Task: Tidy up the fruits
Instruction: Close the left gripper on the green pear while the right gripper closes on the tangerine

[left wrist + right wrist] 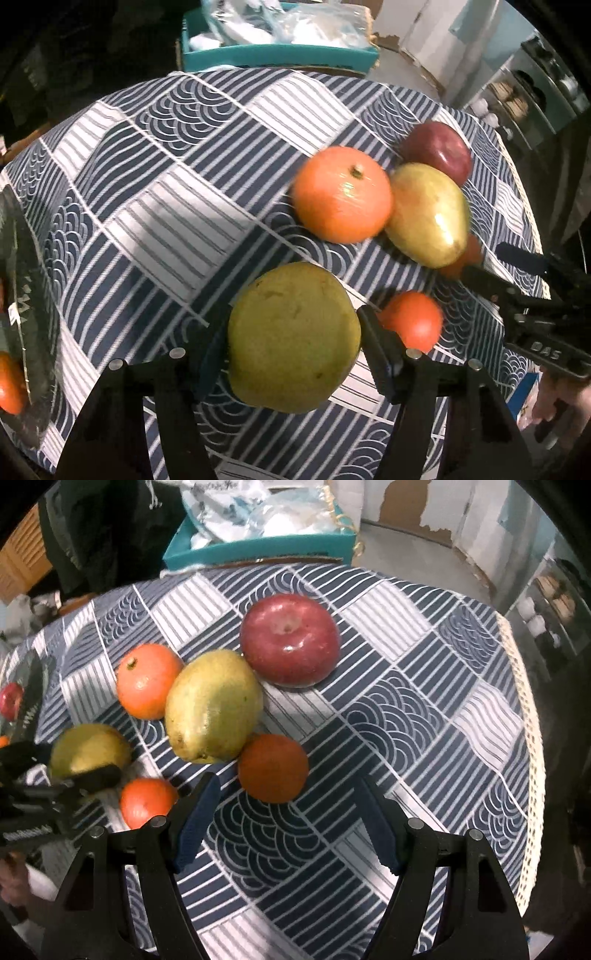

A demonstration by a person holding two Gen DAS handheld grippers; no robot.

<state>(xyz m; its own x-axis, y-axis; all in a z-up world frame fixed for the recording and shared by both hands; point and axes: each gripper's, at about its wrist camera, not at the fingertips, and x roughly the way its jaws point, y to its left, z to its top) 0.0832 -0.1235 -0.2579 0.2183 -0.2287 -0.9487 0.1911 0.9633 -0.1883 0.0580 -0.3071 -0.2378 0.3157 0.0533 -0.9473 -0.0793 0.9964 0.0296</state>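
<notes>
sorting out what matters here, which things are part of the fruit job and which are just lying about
Job:
pear in left gripper
second pear
red apple
oranges
right gripper, open

Lying about:
teal box of plastic bags
tablecloth

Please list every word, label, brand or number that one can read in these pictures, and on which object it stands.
"DAS": white letters on the black body of the right gripper.
White print on the black body of the left gripper: too blurred to read.
White marks on the dark bag at the table edge: unreadable.
</notes>
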